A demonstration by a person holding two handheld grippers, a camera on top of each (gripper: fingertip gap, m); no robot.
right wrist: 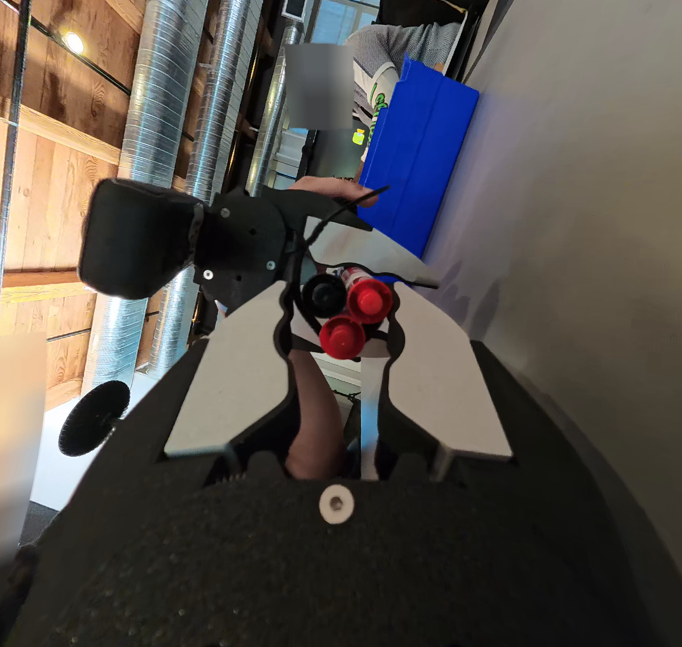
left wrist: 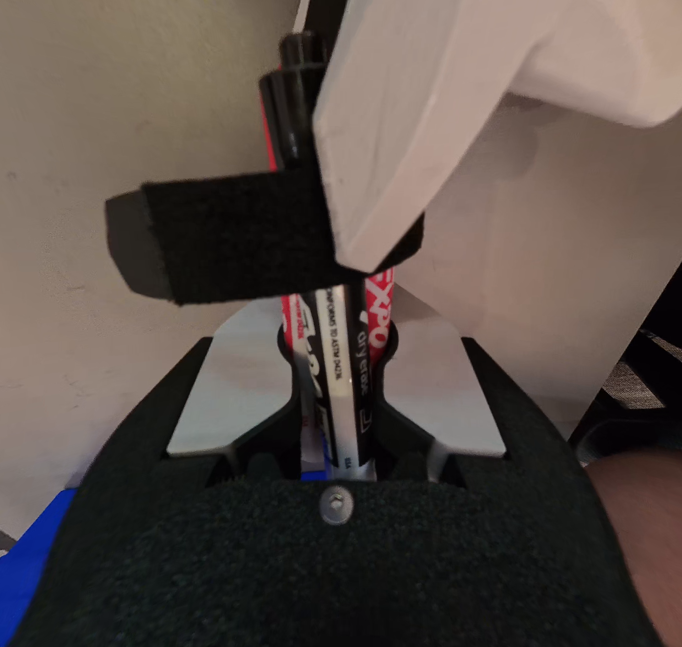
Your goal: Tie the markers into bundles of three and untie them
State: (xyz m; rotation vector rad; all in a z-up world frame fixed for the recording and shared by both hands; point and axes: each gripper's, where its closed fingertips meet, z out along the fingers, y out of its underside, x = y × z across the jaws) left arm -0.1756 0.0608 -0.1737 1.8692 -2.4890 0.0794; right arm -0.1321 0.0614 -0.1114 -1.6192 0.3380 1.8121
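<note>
The jaws of the left gripper (left wrist: 337, 356) are pressed onto the barrels of three dry-erase markers (left wrist: 341, 363), two red and one black, holding the bundle in the air clear of the counter (right wrist: 575, 223), whose edges do not show well enough to place it further. The jaws of the right gripper (right wrist: 337, 319) stand around the bundle's capped ends and are closed on the black hook-and-loop strap (left wrist: 236, 238), one pale finger (left wrist: 369, 149) lying over the band where it wraps the barrels. A loose tail of the strap sticks out sideways. The markers look light, stiff and smooth, so they are likely to slide lengthwise past each other unless pinched across the middle of the barrels, as the left gripper does. The strap is soft and floppy, and its fuzzy face should grip itself; the free tail looks like the best place to hold it. A blue bin (right wrist: 417, 157) stands on the counter behind.
</note>
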